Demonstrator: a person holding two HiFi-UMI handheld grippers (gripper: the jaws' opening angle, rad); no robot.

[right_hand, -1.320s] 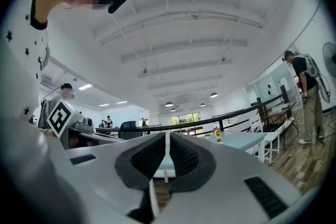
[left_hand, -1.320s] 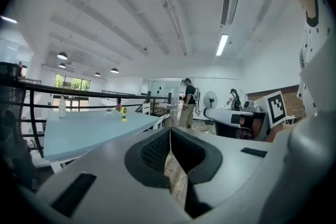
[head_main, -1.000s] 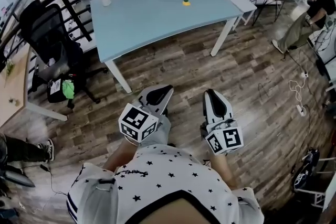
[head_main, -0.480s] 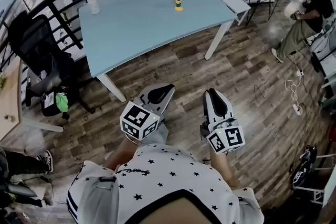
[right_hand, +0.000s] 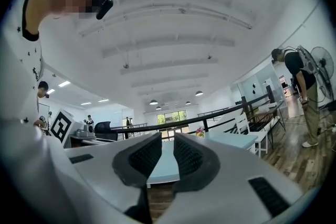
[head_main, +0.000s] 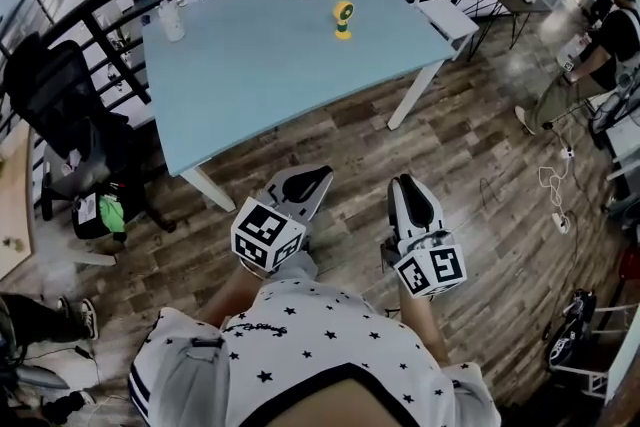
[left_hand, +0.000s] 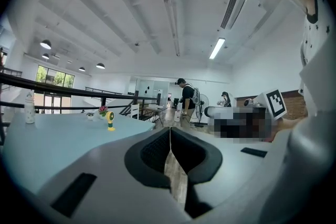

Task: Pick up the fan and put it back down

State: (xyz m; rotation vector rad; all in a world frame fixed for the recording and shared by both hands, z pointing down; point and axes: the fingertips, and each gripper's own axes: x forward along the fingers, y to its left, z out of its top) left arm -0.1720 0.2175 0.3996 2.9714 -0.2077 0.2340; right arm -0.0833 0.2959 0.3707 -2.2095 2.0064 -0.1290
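Fan [head_main: 343, 18] on blue table [head_main: 250, 65] nearer than before, left tongs [head_main: 303, 180] closed, empty, right tongs [head_main: 411, 190] opening, empty

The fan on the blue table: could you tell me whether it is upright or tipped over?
Upright. The fan stands on its yellow base on the table, its round head directly above the base.
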